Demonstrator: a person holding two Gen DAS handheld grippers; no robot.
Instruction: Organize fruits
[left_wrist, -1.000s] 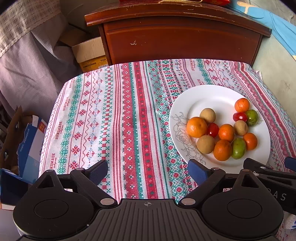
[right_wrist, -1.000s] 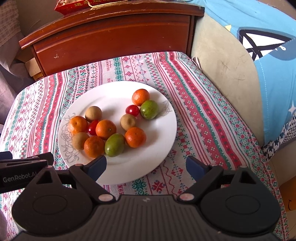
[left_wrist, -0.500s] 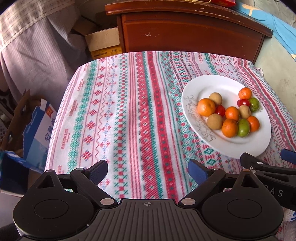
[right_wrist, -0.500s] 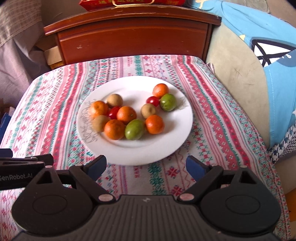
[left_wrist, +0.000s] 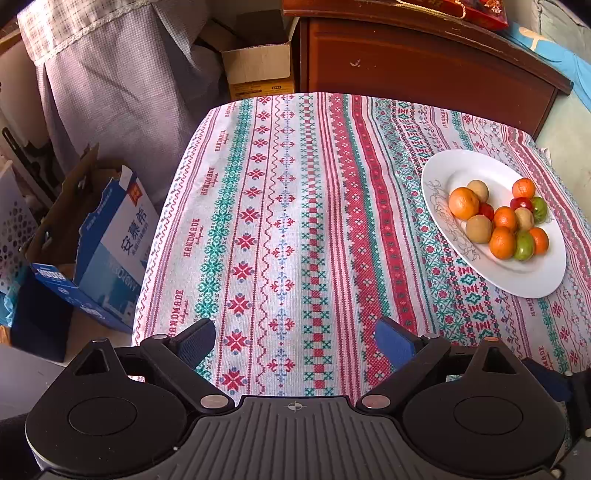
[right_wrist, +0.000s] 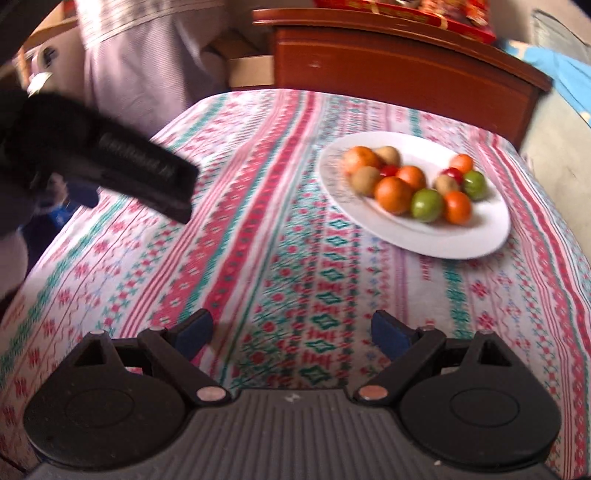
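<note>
The left gripper (left_wrist: 294, 342) is hovering over the patterned tablecloth (left_wrist: 288, 221), near its front edge, and its two blue-padded fingers are standing wide apart with nothing between them. The right gripper (right_wrist: 291, 334) is also hanging over the cloth with its fingers spread and empty; its view is blurred.

The fruits are all lying on a white plate (left_wrist: 476, 162), which is sitting on the right part of the table, well apart from both grippers. In the left wrist view, a large orange (left_wrist: 464, 202) is lying at the left side of the pile, touching a brown round fruit (left_wrist: 478, 229) below it. A small red tomato (left_wrist: 521, 203) and a green fruit (left_wrist: 539, 209) are lying just beside each other at the far right of the pile. Another green fruit (left_wrist: 524, 245) is sitting between two oranges at the near side.

Behind the table a brown wooden cabinet (left_wrist: 424, 62) is standing. On the floor at the left, an open blue and white carton (left_wrist: 110, 243) is leaning near the table edge.
</note>
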